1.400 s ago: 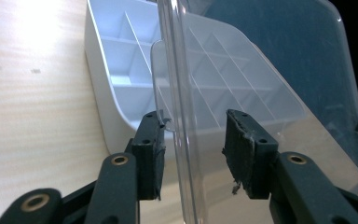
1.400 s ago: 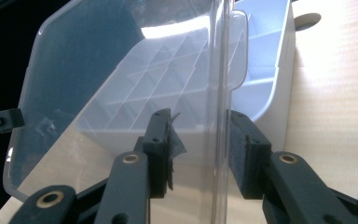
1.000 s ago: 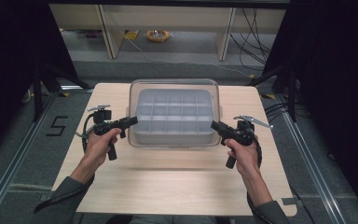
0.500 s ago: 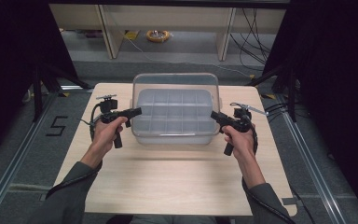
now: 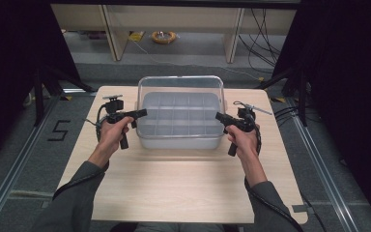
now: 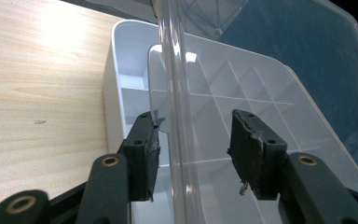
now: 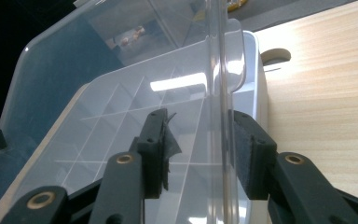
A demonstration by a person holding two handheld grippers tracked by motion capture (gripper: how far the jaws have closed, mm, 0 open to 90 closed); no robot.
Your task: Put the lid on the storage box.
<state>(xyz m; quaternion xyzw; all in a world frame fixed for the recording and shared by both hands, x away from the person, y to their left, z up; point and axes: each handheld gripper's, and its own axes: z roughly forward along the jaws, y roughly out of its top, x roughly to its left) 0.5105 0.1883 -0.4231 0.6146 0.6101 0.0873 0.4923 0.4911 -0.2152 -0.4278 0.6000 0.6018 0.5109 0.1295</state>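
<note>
A white compartment box (image 5: 178, 141) stands at the far middle of the wooden table (image 5: 174, 183). Its clear lid (image 5: 179, 84) is raised and leans toward the far side. My left gripper (image 5: 140, 113) is at the lid's left edge and my right gripper (image 5: 220, 116) at its right edge. In the left gripper view the gripper (image 6: 193, 149) is open, its jaws straddling the lid's edge (image 6: 177, 93) with gaps on both sides. In the right gripper view the gripper (image 7: 200, 149) is open too, with the lid's edge (image 7: 221, 93) close to the right pad (image 7: 244, 154).
The near half of the table is bare wood. A small round notch (image 7: 275, 55) marks the tabletop beside the box. Beyond the table are shelf legs, cables and a yellow coil (image 5: 163, 36) on the floor. A "5" mark (image 5: 60, 130) is on the floor at left.
The lid has swung up from nearly flat on the box to leaning back open. Both grippers moved up and away from me with its side edges.
</note>
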